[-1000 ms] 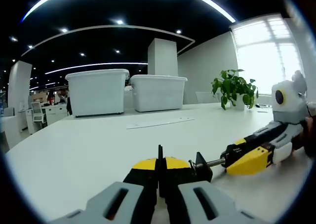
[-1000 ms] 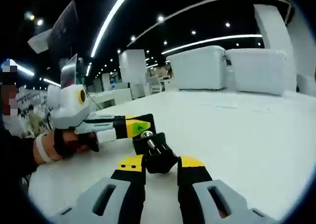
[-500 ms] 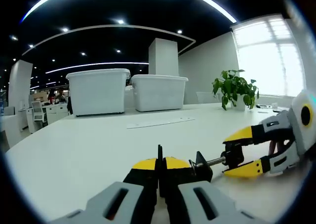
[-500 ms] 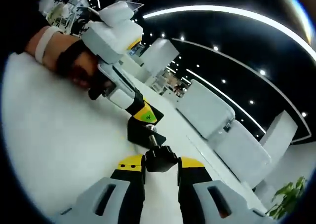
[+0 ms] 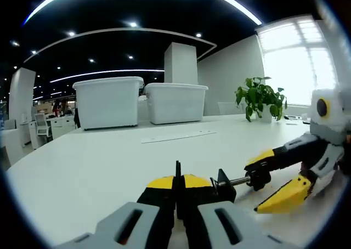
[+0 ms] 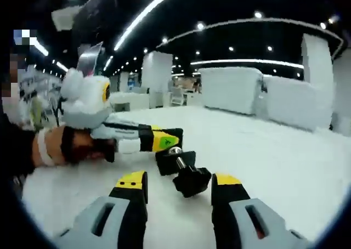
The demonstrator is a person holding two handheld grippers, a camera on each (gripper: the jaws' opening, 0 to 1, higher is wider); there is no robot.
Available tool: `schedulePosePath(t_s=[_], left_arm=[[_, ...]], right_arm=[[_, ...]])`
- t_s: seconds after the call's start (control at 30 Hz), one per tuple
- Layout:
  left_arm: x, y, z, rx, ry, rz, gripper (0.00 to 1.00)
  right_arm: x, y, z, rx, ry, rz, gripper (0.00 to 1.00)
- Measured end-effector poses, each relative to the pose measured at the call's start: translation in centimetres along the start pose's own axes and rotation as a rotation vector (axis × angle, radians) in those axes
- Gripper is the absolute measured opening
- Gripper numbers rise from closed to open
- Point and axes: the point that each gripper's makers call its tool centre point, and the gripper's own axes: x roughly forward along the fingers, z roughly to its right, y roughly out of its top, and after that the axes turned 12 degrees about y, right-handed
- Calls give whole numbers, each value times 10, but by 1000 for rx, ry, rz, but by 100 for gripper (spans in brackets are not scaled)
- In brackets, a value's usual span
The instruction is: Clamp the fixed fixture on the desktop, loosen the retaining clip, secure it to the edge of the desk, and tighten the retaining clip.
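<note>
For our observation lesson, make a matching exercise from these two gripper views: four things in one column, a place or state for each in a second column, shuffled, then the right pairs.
Things
1. left gripper
2. right gripper
3. potted plant
4. two white storage bins

Places or states
A. far side of the white table, side by side
B. jaws open, either side of the black clamp knob
C. jaws shut on the black clamp body
D. by the bright window

Pairs: 1-C, 2-B, 3-D, 4-A
</note>
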Motion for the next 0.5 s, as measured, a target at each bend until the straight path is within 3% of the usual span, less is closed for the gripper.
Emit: schedulePosePath(t_s=[0.1, 0.2, 0.27, 0.5], left_arm=[[0, 0, 0, 0, 0, 0, 4], [0, 0, 0, 1, -2, 0, 4], [0, 0, 1, 4, -3, 1, 4], [0, 0, 1, 3, -3, 1, 4]], right_arm=[[-2, 1, 4, 173, 19, 40, 36], [-5, -2, 13, 217, -3, 35, 25], [-5, -5, 10, 284, 23, 38, 26], [-2, -11, 5, 239, 20, 8, 26]])
